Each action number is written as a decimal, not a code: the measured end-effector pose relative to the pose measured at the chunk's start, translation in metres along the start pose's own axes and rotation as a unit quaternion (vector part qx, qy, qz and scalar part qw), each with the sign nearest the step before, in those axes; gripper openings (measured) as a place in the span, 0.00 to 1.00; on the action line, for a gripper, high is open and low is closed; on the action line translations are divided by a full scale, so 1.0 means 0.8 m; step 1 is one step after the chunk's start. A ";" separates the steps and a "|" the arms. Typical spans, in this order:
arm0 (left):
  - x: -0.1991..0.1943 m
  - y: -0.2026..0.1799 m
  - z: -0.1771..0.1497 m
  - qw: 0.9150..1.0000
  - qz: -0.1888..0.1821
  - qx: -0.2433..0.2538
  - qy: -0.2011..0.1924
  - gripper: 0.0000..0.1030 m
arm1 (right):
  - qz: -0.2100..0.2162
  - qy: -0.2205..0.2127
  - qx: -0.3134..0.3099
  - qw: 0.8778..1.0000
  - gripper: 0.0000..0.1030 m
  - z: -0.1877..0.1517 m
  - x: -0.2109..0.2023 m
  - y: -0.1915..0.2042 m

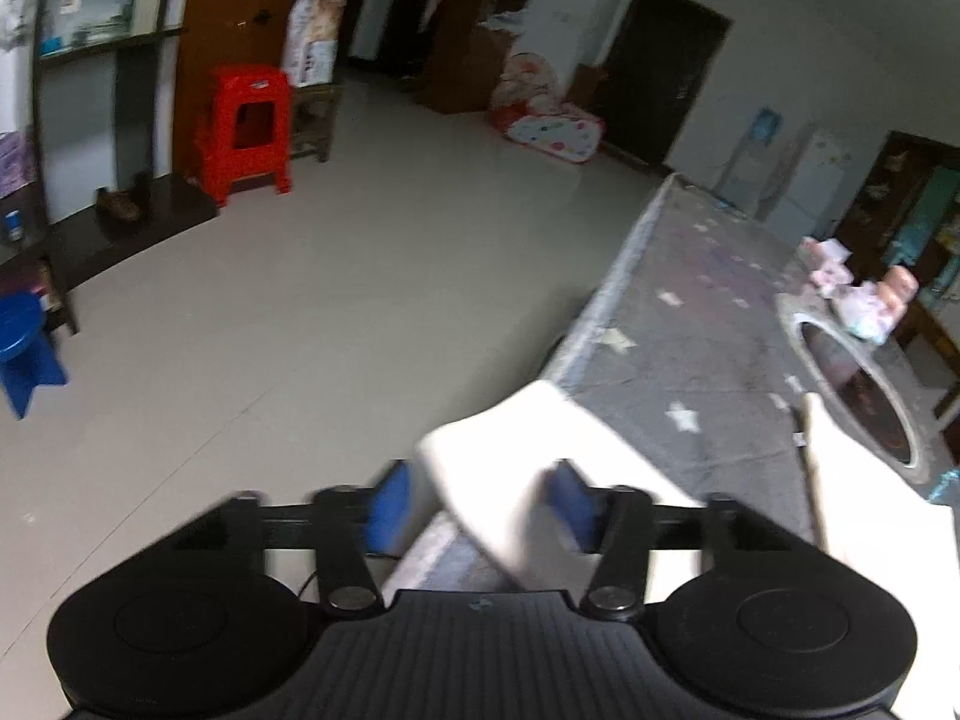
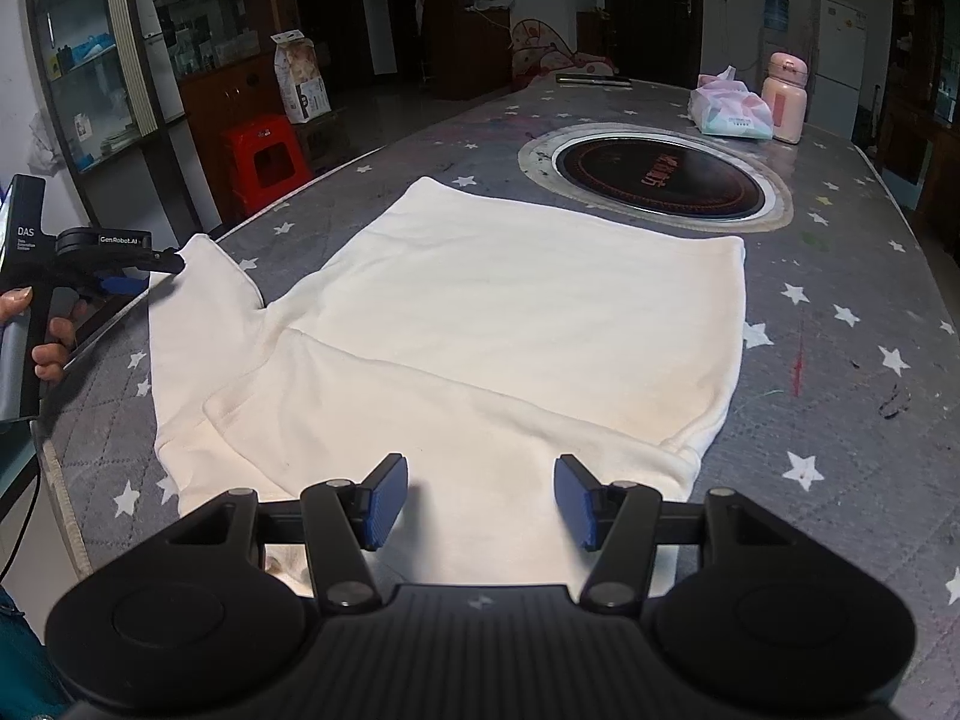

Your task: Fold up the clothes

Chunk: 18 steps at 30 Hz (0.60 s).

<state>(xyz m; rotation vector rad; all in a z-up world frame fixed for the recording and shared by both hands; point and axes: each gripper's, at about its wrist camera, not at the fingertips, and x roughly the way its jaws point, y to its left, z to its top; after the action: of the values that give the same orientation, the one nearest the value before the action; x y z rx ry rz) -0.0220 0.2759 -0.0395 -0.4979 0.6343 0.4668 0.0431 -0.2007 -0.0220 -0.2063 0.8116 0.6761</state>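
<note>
A white sweatshirt [image 2: 492, 336] lies flat on the grey star-print table [image 2: 840, 324], one sleeve stretched toward the left table edge. My left gripper [image 1: 477, 498] is open, its blue pads on either side of the sleeve end [image 1: 504, 468], which lies between them at the table's edge. The left gripper also shows in the right wrist view [image 2: 162, 267], at the sleeve tip. My right gripper [image 2: 480, 495] is open and empty, hovering over the near part of the sweatshirt.
A round black hotplate [image 2: 660, 177] is set in the table beyond the sweatshirt. A tissue pack [image 2: 729, 111] and a pink bottle [image 2: 783, 99] stand at the far right. A red stool [image 2: 264, 159] and shelves stand on the floor to the left.
</note>
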 end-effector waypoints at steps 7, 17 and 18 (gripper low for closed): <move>-0.040 -0.040 0.009 0.998 -0.044 0.020 -0.038 0.08 | -0.005 -0.007 0.005 1.000 0.54 0.001 -0.006 -0.003; -0.110 -0.182 -0.009 0.956 -0.271 0.114 -0.019 0.07 | -0.013 -0.022 0.031 0.999 0.54 0.001 -0.023 -0.023; -0.117 -0.196 -0.016 0.948 -0.293 0.127 -0.013 0.07 | -0.015 -0.024 0.035 0.999 0.54 0.000 -0.026 -0.027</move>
<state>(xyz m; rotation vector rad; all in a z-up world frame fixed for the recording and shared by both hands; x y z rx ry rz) -0.0080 0.1221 0.0586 -0.4092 0.4806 -0.1711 0.0467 -0.2272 -0.0085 -0.1378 0.7829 0.6210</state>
